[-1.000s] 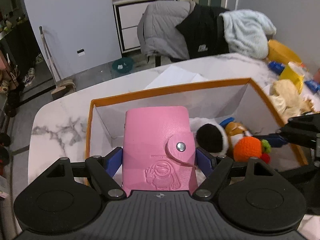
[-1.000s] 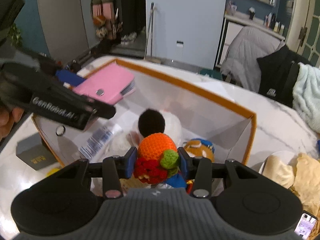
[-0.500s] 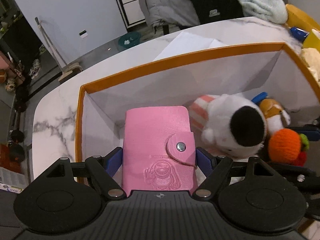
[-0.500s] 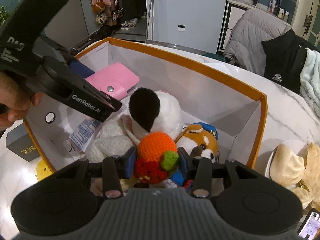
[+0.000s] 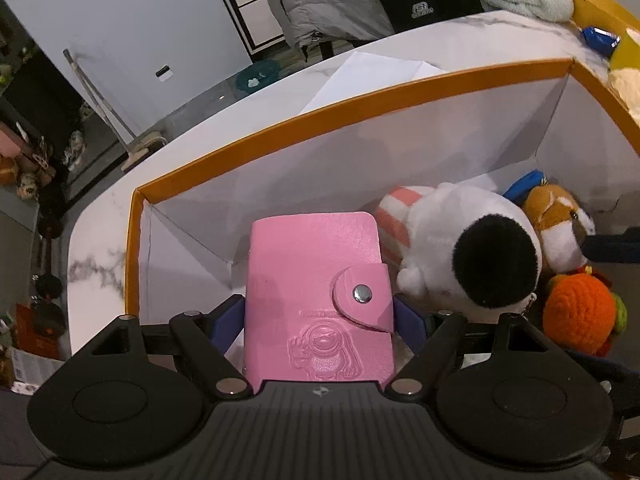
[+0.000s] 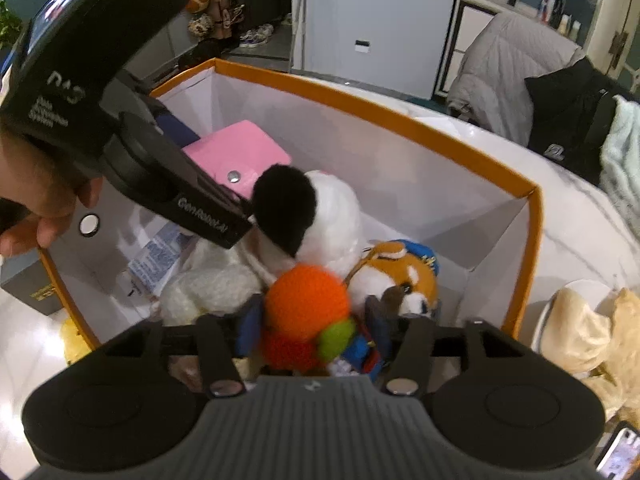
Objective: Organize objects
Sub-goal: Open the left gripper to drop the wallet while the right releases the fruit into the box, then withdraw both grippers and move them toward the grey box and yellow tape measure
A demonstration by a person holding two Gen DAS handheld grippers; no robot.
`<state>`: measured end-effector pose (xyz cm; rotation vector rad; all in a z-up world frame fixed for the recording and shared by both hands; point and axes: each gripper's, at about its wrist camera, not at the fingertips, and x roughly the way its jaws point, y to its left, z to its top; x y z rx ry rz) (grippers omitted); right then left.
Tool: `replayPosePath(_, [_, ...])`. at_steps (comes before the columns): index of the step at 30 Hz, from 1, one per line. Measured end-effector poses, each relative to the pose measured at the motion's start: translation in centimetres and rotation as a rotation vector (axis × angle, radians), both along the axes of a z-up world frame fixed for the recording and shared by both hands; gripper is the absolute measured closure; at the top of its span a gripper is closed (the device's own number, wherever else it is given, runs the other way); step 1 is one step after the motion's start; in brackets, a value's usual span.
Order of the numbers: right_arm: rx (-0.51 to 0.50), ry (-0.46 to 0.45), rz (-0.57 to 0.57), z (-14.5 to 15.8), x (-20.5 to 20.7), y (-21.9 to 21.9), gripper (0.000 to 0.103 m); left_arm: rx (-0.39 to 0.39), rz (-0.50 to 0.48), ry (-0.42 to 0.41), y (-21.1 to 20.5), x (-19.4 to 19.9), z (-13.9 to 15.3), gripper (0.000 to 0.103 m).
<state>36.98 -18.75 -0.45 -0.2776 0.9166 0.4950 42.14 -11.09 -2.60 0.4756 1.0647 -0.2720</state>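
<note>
My left gripper is shut on a pink snap wallet and holds it low inside the orange-rimmed white box, near the box's left corner. The wallet also shows in the right wrist view. My right gripper has its fingers around an orange crocheted toy inside the same box; the jaws look slightly wider than before. The toy also shows in the left wrist view.
In the box lie a white plush with a black patch, a brown-and-white plush dog, a fluffy white item and a printed packet. A grey box and cream plush items lie on the marble table.
Both grippers have moved down deeper into the box. The right gripper's fingers have spread a little around the orange toy. The wallet now sits close to the white plush.
</note>
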Motion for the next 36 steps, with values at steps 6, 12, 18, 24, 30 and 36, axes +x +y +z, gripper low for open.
replayPosePath(6, [0.011, 0.0, -0.005, 0.0, 0.0, -0.4, 0.04, 0.003, -0.019, -0.016, 0.1, -0.4, 0.4, 0.01])
replayPosePath(12, [0.016, -0.001, -0.01, 0.0, -0.1, -0.3, 0.04, 0.025, -0.04, -0.072, -0.2, -1.0, 1.3, 0.01])
replayPosePath(18, [0.019, -0.005, -0.013, 0.0, -0.2, -0.2, 0.04, -0.145, -0.019, -0.008, 1.1, -0.8, 1.6, 0.01])
replayPosePath(24, [0.018, -0.009, -0.011, 0.0, -0.4, -0.3, 0.04, -0.177, -0.006, -0.173, 1.5, -1.6, 2.5, 0.005])
replayPosePath(30, [0.013, -0.008, -0.012, 0.0, -0.5, -0.2, 0.041, -0.238, 0.024, -0.213, 2.4, -1.7, 3.9, 0.008])
replayPosePath(36, [0.016, -0.014, -0.018, 0.1, -0.6, -0.1, 0.041, -0.234, 0.044, -0.208, 3.9, -1.8, 4.3, 0.008])
